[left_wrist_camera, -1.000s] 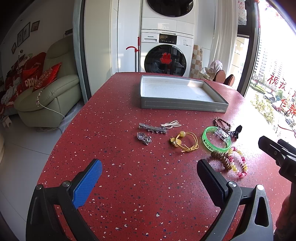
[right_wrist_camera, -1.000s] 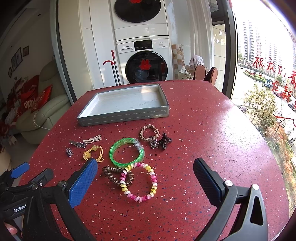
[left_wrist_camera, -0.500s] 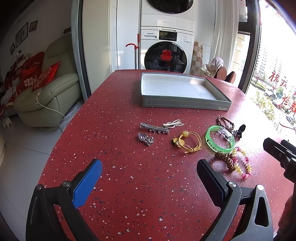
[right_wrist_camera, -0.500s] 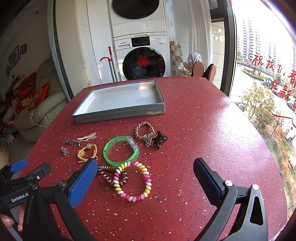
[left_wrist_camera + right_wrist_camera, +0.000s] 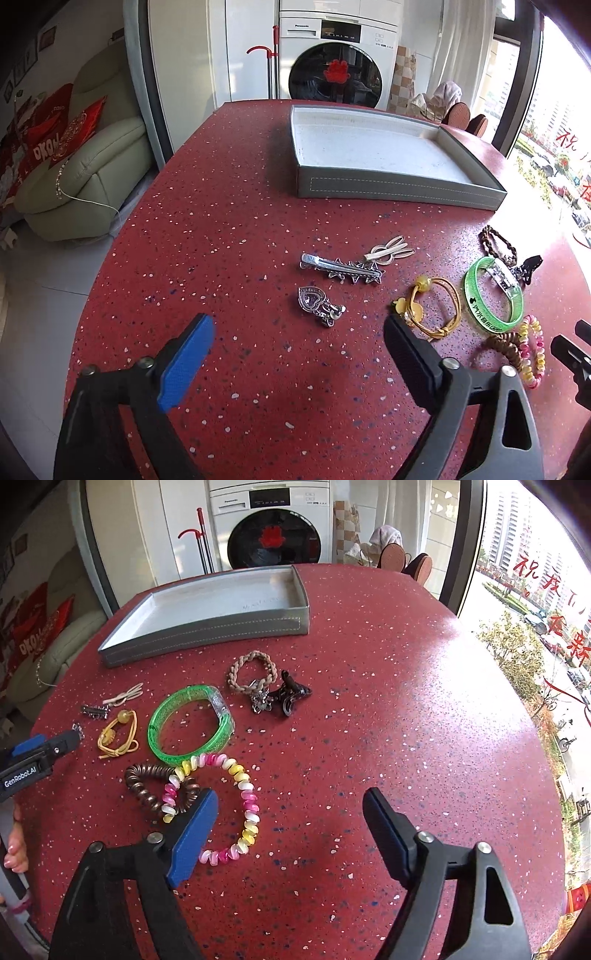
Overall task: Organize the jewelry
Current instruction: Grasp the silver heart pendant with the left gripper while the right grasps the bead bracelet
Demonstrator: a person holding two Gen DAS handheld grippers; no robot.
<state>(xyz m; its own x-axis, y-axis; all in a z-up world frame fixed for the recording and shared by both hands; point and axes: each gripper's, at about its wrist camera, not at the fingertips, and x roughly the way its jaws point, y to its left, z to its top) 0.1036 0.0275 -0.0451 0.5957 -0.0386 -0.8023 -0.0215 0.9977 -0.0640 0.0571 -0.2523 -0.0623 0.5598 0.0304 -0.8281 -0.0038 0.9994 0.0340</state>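
Jewelry lies loose on the red speckled table point(image 5: 229, 206). My left gripper point(image 5: 295, 328) is open and empty, just short of a silver heart charm point(image 5: 319, 304) and a star hair clip point(image 5: 340, 267). A yellow hair tie point(image 5: 432, 306) and a green bangle point(image 5: 491, 291) lie to its right. My right gripper point(image 5: 290, 797) hangs over the pink-and-yellow spiral bracelet point(image 5: 247, 801), its jaws closing. Part of that bracelet lies between the jaws, and the pads are not pressing on it. A brown spiral tie point(image 5: 147, 779) overlaps the bracelet. The grey tray point(image 5: 207, 627) behind holds nothing.
A braided bracelet point(image 5: 253, 672), a black claw clip point(image 5: 290, 694) and a white rabbit clip point(image 5: 388, 253) lie before the tray. A washing machine point(image 5: 336, 74) stands beyond the table, a sofa point(image 5: 81, 177) at the left, windows at the right. A hand point(image 5: 14, 849) shows at the left edge.
Both grippers have come forward and down towards the jewelry, which now looks larger. The right jaws stand narrower than before. No item has moved.
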